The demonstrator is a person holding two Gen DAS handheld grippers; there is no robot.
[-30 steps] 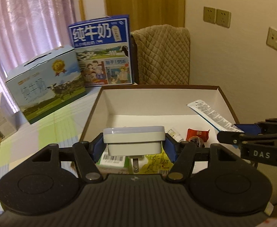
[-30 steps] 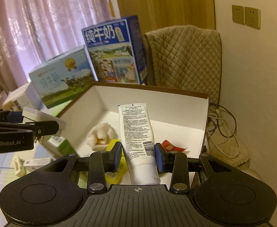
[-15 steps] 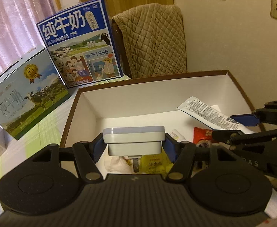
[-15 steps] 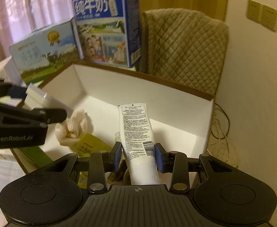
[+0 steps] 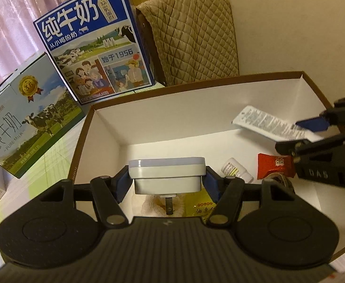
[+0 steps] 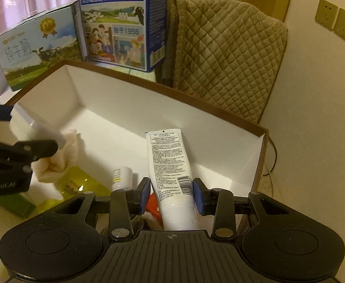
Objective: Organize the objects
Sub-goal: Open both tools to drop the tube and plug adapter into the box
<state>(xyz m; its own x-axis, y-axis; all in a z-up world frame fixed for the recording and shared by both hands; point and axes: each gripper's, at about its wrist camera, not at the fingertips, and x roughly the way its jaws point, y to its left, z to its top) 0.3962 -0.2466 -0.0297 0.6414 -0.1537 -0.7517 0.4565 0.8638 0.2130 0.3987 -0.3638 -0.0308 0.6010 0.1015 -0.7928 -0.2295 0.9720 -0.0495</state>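
The big white box (image 5: pixel 106 127) sits on the table. Above it, the left gripper (image 5: pixel 167 176) pinches a hard, light plug (image 5: pixel 167 173) by its 2 flat sides. At 3 o'clock, the right gripper (image 6: pixel 171 192) pinches a soft, squishy tube (image 6: pixel 169 162) near its cap end.

A table (image 5: pixel 42 172) covered with a pale checked cloth in green and white carries several boxes. A large open box (image 5: pixel 172 118), white inside with a brown rim, sits on it. Behind that box a tall blue milk carton (image 5: pixel 94 40) stands upright, and beside it a lighter milk carton (image 5: pixel 28 120) showing a cow on grass.
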